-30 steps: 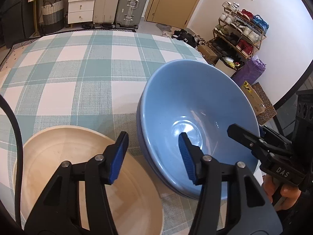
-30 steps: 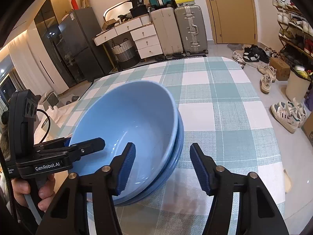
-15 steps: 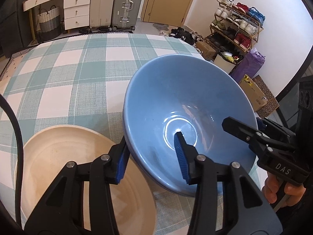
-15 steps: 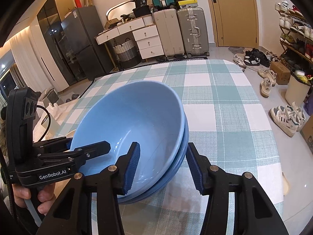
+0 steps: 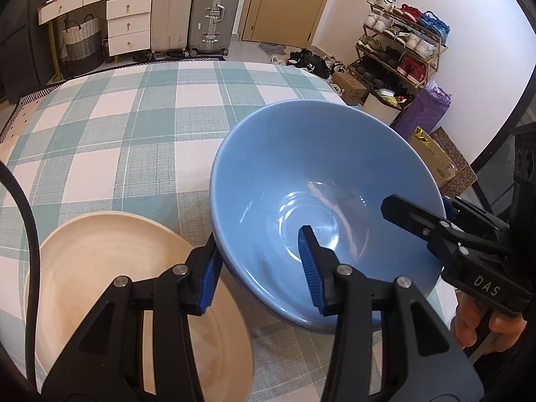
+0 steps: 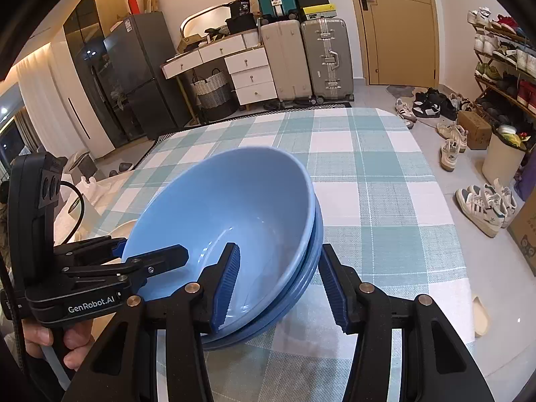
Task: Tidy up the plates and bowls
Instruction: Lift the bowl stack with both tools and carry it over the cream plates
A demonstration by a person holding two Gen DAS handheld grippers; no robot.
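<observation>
Gripping the blue bowl stack [image 5: 321, 181] rim on both sides: left gripper [image 5: 258, 268] and right gripper [image 6: 279, 281] are each pinching it after closing in. Cream plate [image 5: 100, 268] is sitting just beside the stack on the worktop [image 5: 134, 127], not yet sorted.

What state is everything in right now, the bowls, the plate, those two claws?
Blue bowls: nested in a stack, tilted, rim clamped on two sides.
Cream plate: flat on the checked tablecloth, empty.
Left claw: just closed on the bowls' rim.
Right claw: just closed on the opposite rim.

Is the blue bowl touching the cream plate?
Cannot tell. In the left wrist view the blue bowl overlaps the cream plate's edge, but the left tool hides that spot.
</observation>
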